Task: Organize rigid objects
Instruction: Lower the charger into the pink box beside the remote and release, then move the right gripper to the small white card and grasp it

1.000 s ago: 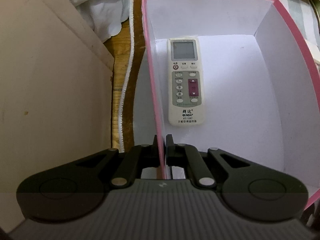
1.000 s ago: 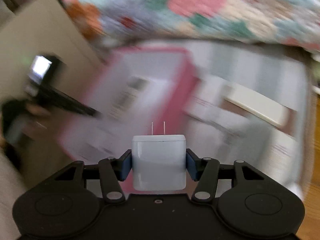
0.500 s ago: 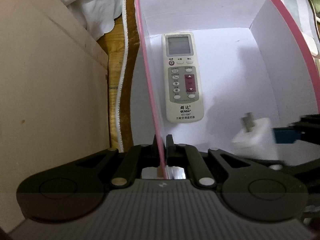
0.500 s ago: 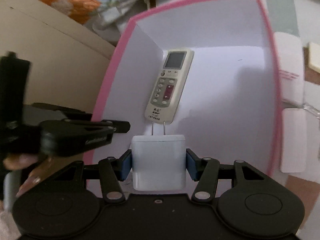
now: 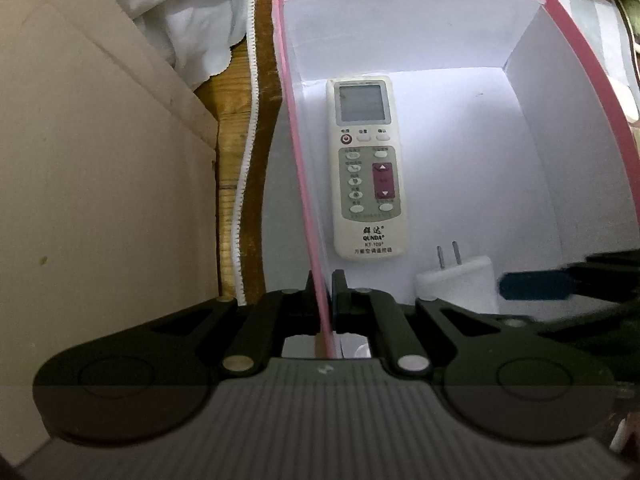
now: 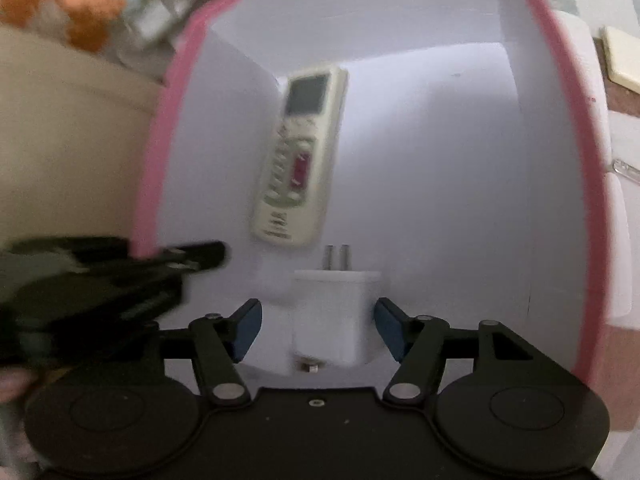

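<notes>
1. I take the white cardboard box with the pink rim (image 5: 592, 92) as my landmark; it stands open at the top, and both my cameras look down into it. Its white floor is bare apart from two things.
2. Outside the box's left wall, my left camera shows a tan cardboard sheet (image 5: 100, 200), a strip of brown wood, and crumpled white cloth with a scalloped edge (image 5: 192, 40).
3. My left gripper (image 5: 322, 280) is pinching the box's left wall at its near end: one black finger outside the wall, one inside, pressed together on the pink-edged card.
4. My right gripper (image 6: 316, 326) reaches into the box at its near end. Its jaws have just been opening; the blue pads (image 6: 246, 326) now stand clear of the adapter on both sides, with a gap each way.
5. The cream rectangular remote control with a grey screen and a dark red button (image 5: 368, 168) lies flat on the box floor, along the left wall, screen toward the far wall.
6. The small white plug adapter with two metal prongs (image 6: 334, 312) sits on the box floor at the near end, just beyond the remote's lower end, prongs pointing toward the far wall.
</notes>
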`<state>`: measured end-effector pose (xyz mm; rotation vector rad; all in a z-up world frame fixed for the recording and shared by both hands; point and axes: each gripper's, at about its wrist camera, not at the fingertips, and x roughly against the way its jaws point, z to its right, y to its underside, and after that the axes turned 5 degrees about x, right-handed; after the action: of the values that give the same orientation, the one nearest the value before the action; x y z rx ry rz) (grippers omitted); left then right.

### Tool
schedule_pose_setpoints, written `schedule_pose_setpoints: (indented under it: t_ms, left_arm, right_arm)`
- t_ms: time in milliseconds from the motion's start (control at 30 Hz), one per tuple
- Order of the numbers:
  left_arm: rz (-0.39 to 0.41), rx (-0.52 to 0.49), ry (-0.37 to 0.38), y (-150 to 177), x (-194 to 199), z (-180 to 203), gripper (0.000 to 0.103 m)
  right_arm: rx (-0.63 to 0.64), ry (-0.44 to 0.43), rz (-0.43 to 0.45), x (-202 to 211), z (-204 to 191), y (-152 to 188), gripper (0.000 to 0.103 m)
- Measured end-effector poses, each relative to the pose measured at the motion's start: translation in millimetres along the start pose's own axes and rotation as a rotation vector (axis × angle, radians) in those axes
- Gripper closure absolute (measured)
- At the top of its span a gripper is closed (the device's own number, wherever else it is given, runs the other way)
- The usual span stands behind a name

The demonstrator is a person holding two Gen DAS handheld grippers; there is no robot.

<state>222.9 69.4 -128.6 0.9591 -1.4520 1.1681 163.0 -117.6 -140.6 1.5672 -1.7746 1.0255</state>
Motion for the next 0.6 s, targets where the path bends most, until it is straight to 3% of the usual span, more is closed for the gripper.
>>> schedule_pose_setpoints:
  t_ms: [133, 200, 300, 400, 500, 600]
  left_arm:
    - [0.000, 0.001, -0.002, -1.7, 0.4, -0.8, 0.100]
    - [0.002, -0.004, -0.004, -2.7, 0.4, -0.2, 0.100]
    - [0.004, -0.009, -0.011, -3.3, 2.4, 0.4, 0.100]
    - [0.009, -0.004, -0.021, -3.3, 2.7, 2.8, 0.099]
    - [0.018, 0.011, -0.032, -3.7, 1.9, 4.4, 0.099]
    - [0.023, 0.015, -0.038, -4.8, 1.3, 5.2, 0.099]
  right_arm:
    - [0.084, -0.096, 0.069, 56.4, -9.8, 5.2, 0.036]
    - [0.144, -0.096, 0.137, 91.4, -10.6, 8.3, 0.036]
    - [0.235, -0.006, 0.238, 130.3, 0.4, 8.2, 0.036]
    - [0.297, 0.150, 0.280, 146.7, 25.8, 11.0, 0.036]
    - [0.303, 0.157, 0.285, 139.5, 57.5, 15.5, 0.036]
    - [0.379, 0.251, 0.258, 121.1, 73.0, 28.7, 0.036]
